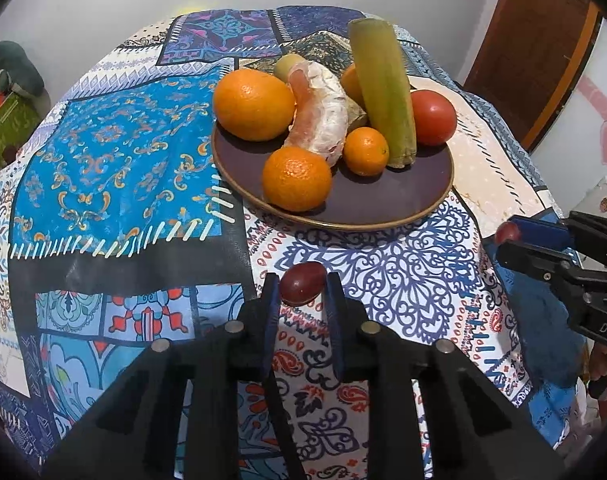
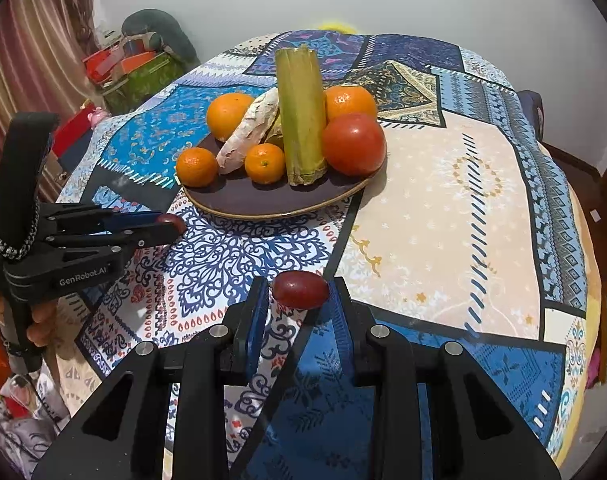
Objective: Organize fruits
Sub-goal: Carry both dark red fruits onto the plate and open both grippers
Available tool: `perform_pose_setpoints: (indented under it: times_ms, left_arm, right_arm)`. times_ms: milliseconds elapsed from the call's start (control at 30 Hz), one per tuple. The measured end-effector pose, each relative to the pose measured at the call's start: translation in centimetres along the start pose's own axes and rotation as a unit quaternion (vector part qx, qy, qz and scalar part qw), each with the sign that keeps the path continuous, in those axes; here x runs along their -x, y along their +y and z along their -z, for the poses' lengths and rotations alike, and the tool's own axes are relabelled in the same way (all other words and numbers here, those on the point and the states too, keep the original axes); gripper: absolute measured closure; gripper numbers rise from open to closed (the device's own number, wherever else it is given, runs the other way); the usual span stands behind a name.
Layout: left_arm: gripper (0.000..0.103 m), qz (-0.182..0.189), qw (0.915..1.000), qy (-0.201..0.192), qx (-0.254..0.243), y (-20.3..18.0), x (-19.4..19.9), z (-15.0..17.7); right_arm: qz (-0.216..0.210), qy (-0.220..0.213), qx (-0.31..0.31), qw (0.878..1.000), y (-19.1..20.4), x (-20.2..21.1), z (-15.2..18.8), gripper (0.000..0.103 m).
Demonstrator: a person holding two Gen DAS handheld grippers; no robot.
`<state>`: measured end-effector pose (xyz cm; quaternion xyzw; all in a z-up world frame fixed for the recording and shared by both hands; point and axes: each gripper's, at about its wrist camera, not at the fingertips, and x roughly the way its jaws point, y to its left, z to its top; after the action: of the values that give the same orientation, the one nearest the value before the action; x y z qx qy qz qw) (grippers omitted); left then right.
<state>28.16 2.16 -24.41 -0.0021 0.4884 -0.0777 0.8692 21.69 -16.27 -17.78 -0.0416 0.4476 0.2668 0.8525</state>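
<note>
Landmark: a round dark purple plate [image 1: 403, 196] with a tan rim, resting on a worktop covered by a patchwork cloth [image 1: 115, 160] of blue, white and cream panels.
On the plate: a large orange [image 1: 253, 105] at its left edge, two smaller mandarins [image 1: 296, 178] toward its near side, another orange [image 2: 350, 102] at its back, a peeled pale pink citrus segment [image 1: 323, 116] across the middle, a green cut stalk of sugarcane [image 1: 383, 92] leaning over the pile, and a red tomato [image 1: 433, 117] at its right edge.
Left tongs [image 1: 302, 286]: black with blue pads, clenched on a small dark red grape [image 1: 302, 288], off the plate, just in front of its near rim, above the white and blue lace-patterned panel.
Right tongs [image 2: 300, 289]: the same build, clenched on a second dark red grape [image 2: 300, 289], in front of the plate's near right rim, well short of it.
Between the two: seen from the right wrist camera, the left tongs [image 2: 165, 222] sit to the left of the plate's near rim, with a person's fingers [image 2: 39, 322] on the black handle below.
Behind the plate: a white wall; to its far left, a striped curtain [image 2: 31, 40] and a heap of coloured boxes.
</note>
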Motion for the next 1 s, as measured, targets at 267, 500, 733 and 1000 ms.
perform_pose_setpoints:
  times_ms: [267,500,733,1000]
  left_arm:
    - [0.081,0.007,0.9994,-0.032,-0.012,-0.8,2.6,-0.9]
    - [0.081,0.025,0.998,-0.057,-0.012,-1.8,4.0,-2.7]
    - [0.081,0.032,0.9979,-0.055,-0.014,-2.7,2.8,-3.6]
    - [0.081,0.047,0.998,-0.041,-0.008,-3.2,0.7,-3.9]
  right_arm:
    - [-0.004,-0.019,0.01,1.0,0.5,0.6,-1.4,0.074]
    - [-0.005,-0.037,0.016,0.999,0.8,0.6,-3.1,0.074]
    - [-0.007,-0.048,0.015,0.999,0.7,0.1,-4.4,0.074]
    - [-0.009,-0.037,0.01,0.999,0.0,-2.0,-5.0,0.074]
